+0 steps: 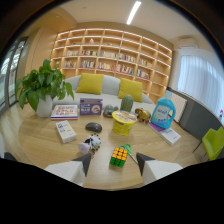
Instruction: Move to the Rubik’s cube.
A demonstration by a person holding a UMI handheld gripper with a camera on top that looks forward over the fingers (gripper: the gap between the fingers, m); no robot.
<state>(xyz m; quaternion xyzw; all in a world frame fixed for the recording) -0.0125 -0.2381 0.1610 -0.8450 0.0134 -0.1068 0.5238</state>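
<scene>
The Rubik's cube (118,156), with red, orange, yellow and green stickers, lies on the wooden table (40,140) just ahead of my gripper (114,161), close to the gap between the two fingertips. The dark fingertips (85,162) stand wide apart with nothing pressed between them, so the gripper is open. A green-handled item (128,149) lies right beside the cube on its right.
A small black-and-white toy (91,144) sits left of the cube. Beyond stand a yellow cup (123,123), a grey mouse (93,127), a white box (65,131), a purple box (91,106), a potted plant (44,90), a blue detergent bottle (163,113) and books.
</scene>
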